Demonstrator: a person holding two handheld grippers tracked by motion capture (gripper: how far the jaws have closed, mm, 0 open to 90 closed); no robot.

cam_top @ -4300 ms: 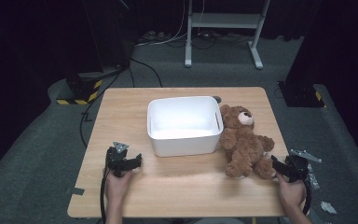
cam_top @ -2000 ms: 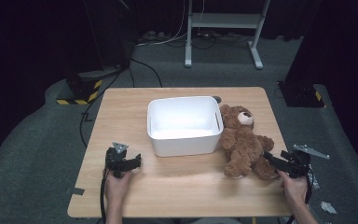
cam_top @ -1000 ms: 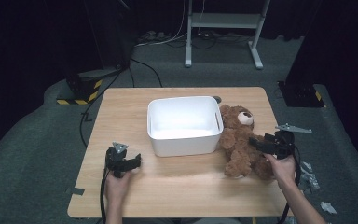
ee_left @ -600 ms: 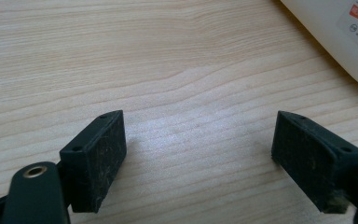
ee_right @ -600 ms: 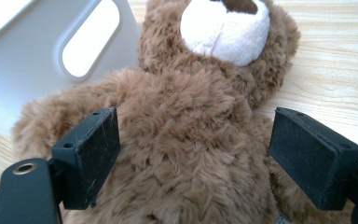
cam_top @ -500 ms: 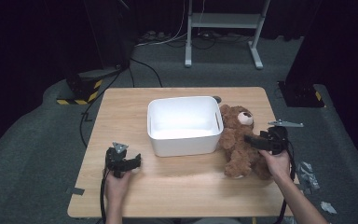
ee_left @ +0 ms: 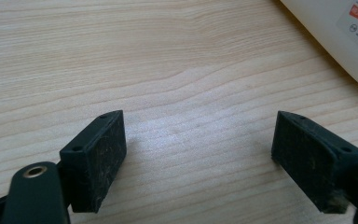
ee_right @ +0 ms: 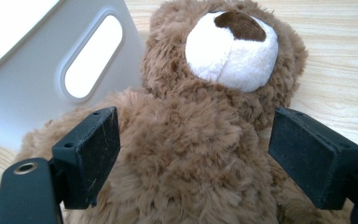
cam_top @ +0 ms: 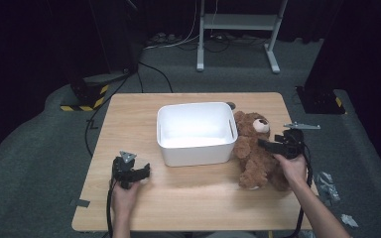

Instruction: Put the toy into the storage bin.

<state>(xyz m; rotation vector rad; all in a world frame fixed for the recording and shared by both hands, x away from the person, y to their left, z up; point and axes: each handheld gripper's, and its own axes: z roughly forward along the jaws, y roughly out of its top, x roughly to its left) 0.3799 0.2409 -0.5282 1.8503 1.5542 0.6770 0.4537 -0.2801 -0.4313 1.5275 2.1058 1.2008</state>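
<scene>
On the bench (cam_top: 129, 114), teddy bear (cam_top: 255, 148) lies just right of white bin (cam_top: 194, 131), touching its side. Right gripper (cam_top: 270, 145) over bear's chest, jaws spread either side, not pinching. Left gripper (cam_top: 144, 171) near front-left edge, jaws spread over bare wood.

Light wood table (cam_top: 188, 193) on grey carpet floor (cam_top: 34, 163), dark curtains all round. White metal stand (cam_top: 238, 22) behind table, black cables (cam_top: 151, 74) trailing on floor, yellow-black hazard-striped base (cam_top: 82, 96) at left, another dark base (cam_top: 322, 99) at right
</scene>
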